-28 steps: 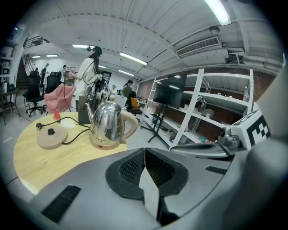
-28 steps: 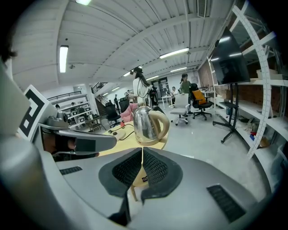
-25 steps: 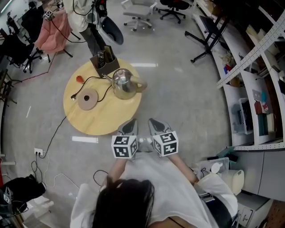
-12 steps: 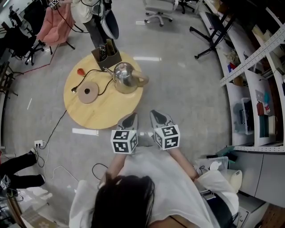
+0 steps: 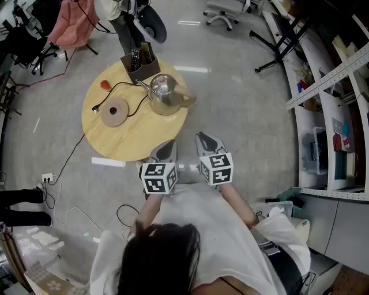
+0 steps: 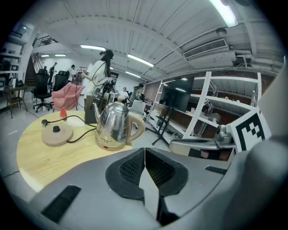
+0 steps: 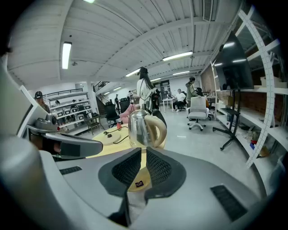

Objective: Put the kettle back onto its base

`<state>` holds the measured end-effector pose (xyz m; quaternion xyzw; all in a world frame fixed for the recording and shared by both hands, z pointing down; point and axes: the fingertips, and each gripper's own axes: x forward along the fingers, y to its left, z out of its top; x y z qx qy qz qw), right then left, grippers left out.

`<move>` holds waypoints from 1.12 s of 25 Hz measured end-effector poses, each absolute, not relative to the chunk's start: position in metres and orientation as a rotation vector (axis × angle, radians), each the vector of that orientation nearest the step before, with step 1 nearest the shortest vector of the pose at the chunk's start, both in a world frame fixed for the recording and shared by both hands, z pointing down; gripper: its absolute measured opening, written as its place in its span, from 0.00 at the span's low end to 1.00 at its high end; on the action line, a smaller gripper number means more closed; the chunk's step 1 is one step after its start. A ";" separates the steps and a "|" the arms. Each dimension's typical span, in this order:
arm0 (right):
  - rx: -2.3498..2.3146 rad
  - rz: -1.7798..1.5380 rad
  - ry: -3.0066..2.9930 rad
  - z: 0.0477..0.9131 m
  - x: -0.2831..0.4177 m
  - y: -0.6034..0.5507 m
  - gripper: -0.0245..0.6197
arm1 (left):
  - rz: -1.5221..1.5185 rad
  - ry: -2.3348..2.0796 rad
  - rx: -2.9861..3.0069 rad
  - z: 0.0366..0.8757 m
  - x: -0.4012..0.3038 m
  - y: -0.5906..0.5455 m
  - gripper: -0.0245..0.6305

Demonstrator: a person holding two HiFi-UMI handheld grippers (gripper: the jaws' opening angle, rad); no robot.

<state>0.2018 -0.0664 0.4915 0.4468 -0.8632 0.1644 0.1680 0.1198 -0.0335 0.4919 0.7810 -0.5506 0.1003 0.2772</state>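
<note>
A steel kettle point(image 5: 165, 95) with a beige handle stands on the right side of a round wooden table point(image 5: 127, 144). Its round tan base point(image 5: 114, 111) lies to its left, a black cord trailing from it. My left gripper point(image 5: 166, 148) and right gripper point(image 5: 207, 141) hover side by side at the table's near edge, well short of the kettle. In the left gripper view the kettle point(image 6: 114, 126) and base point(image 6: 56, 134) sit beyond my shut, empty left gripper point(image 6: 145, 152). The right gripper view has the kettle point(image 7: 144, 128) straight ahead of my right gripper point(image 7: 143, 156), shut with nothing in it.
A dark box point(image 5: 140, 63) of items stands at the table's far edge, a small red object point(image 5: 104, 84) beside the cord. A person stands behind the table. Office chairs point(image 5: 222, 8), a stand and shelving point(image 5: 328, 115) line the right. A cable and socket point(image 5: 47, 178) lie on the floor.
The right gripper has edged a little closer to the table; the left has hardly moved. Both stay shut and empty. Kettle and base have not moved on the table.
</note>
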 end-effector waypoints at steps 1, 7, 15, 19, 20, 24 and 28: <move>1.274 0.467 -2.454 0.492 0.200 -0.068 0.09 | 0.264 -1.482 2.093 0.493 0.116 -0.035 0.08; 1.314 0.462 -2.436 0.491 0.191 -0.079 0.09 | 0.251 -1.482 2.103 0.491 0.101 -0.050 0.08; 1.404 0.453 -2.385 0.492 0.178 -0.098 0.09 | 0.262 -1.431 2.129 0.494 0.081 -0.068 0.08; 1.484 0.454 -2.373 0.487 0.177 -0.110 0.09 | 0.270 -1.397 2.152 0.492 0.073 -0.079 0.08; 1.509 0.455 -2.372 0.485 0.177 -0.113 0.09 | 0.270 -1.390 2.156 0.492 0.071 -0.081 0.08; 1.538 0.447 -2.360 0.484 0.172 -0.125 0.23 | 0.278 -1.373 2.156 0.492 0.060 -0.091 0.08; 1.570 0.439 -2.314 0.489 0.173 -0.138 0.31 | 0.303 -1.353 2.159 0.496 0.053 -0.094 0.08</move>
